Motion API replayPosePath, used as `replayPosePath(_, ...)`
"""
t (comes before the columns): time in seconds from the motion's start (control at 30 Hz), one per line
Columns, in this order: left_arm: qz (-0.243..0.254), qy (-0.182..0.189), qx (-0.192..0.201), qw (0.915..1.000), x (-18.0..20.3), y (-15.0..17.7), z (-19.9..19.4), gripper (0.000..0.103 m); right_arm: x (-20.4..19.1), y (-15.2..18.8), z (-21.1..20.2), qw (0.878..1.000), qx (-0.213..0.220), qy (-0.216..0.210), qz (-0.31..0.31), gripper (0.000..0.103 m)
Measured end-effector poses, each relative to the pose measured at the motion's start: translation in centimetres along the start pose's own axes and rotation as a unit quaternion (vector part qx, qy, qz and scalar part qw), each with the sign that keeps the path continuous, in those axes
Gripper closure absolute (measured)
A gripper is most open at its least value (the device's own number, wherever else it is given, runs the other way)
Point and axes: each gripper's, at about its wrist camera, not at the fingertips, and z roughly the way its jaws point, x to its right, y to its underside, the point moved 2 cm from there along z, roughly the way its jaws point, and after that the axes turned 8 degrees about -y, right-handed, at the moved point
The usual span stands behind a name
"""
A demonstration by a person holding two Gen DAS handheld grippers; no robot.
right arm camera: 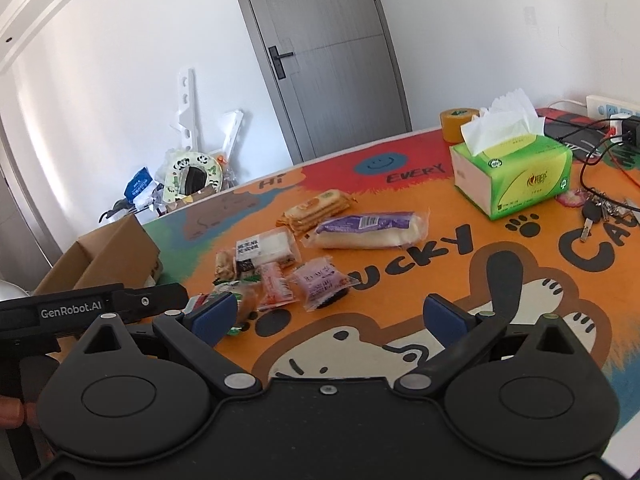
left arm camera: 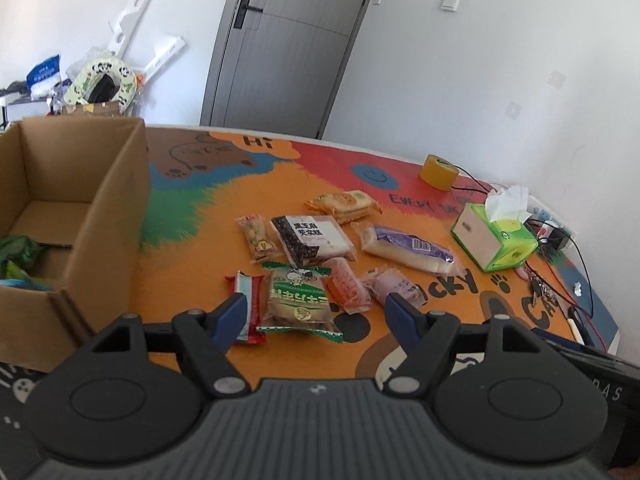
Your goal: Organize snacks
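Left wrist view showed the left gripper (left arm camera: 314, 312) spread wide and empty, hovering above the green-edged snack packet (left arm camera: 299, 300) among the snacks on the orange mat (left arm camera: 192, 272); the cardboard box (left arm camera: 100, 216) stood left. The right gripper (right arm camera: 330, 318) also gaped, gripping nothing, near the pink packet (right arm camera: 320, 282).

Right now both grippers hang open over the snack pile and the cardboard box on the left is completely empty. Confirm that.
Not quite. The cardboard box is not empty: the left wrist view shows a green packet already lying in its bottom. The rest holds: the left gripper and the right gripper both hang open, nothing between their fingers, with the snack pile ahead on the mat.
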Motion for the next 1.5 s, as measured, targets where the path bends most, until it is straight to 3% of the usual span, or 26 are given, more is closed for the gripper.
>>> replayPosePath(0.13, -0.007, -0.03, -0.011, 0.9995, 0.2, 0.0, 1.7, 0.029, 0.5, 0.0, 1.2, 1.0, -0.005, -0.005, 0.004, 0.002)
replayPosePath(0.3, -0.005, -0.027, -0.019, 0.9994, 0.4, 0.0, 3.4, 0.032, 1.4, -0.2, 3.0, 1.0, -0.01, -0.005, 0.011, 0.004)
replayPosePath(0.47, 0.007, -0.022, -0.032, 0.9992, 0.8, 0.0, 5.1, 0.045, 1.9, -0.4, 4.8, 1.0, -0.014, -0.014, 0.014, 0.013)
replayPosePath(0.67, 0.013, -0.031, -0.053, 0.998, 1.0, 0.3, 7.3, 0.047, 1.8, -0.8, 6.8, 0.999, -0.025, -0.024, 0.006, 0.017)
replayPosePath(0.87, 0.028, -0.041, -0.037, 0.9981, 1.1, 0.4, 7.4, 0.056, 1.8, -0.9, 8.3, 0.999, -0.034, -0.033, 0.005, 0.019)
replayPosePath(1.33, 0.009, -0.035, -0.025, 0.999, 0.1, -0.7, 6.0, 0.056, 1.4, -1.7, 10.1, 0.998, -0.032, -0.045, 0.001, 0.019)
replayPosePath(1.43, 0.001, -0.032, -0.025, 0.9992, -0.1, -0.8, 6.0, 0.056, 1.4, -1.5, 10.7, 0.998, -0.049, -0.046, 0.003, 0.033)
replayPosePath(1.5, 0.0, -0.03, -0.022, 0.9993, -0.1, -0.8, 5.8, 0.056, 1.5, -1.3, 10.8, 0.997, -0.059, -0.041, 0.0, 0.056)
